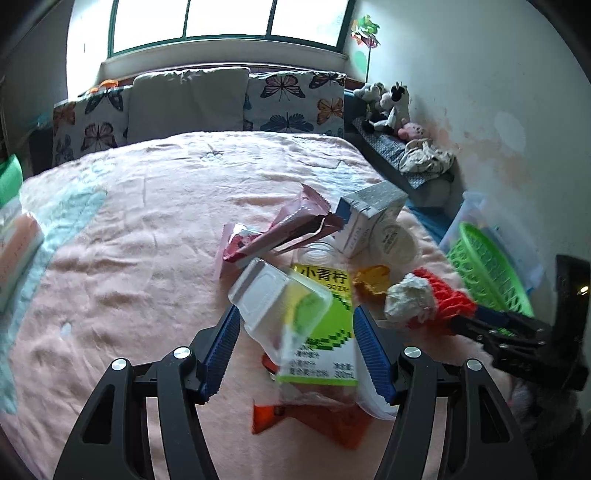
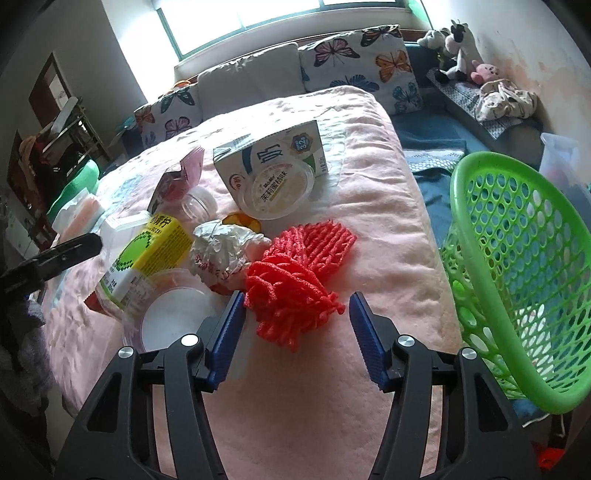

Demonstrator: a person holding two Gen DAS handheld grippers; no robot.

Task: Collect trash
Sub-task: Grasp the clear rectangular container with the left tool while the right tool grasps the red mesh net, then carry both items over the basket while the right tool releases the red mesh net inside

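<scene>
Left tongs (image 1: 295, 336) wide around a clear box (image 1: 280, 299) over the juice carton (image 1: 325, 332), right tongs (image 2: 297, 325) wide around red netting (image 2: 295, 273), trash mid-bed (image 2: 369, 206), green basket (image 2: 517, 266) right.

Daylight came from the window (image 1: 229, 22) behind the bed, which was blown out to white in both views and left a bright patch on the wall beside it, while the pink blanket (image 1: 129, 240) was evenly and softly lit with only faint shadows. The plastic tub (image 1: 280, 302) nearest the left wrist camera was smeared by blur. Both pictures bowed strongly toward their edges, and the corners fell off into black.
</scene>
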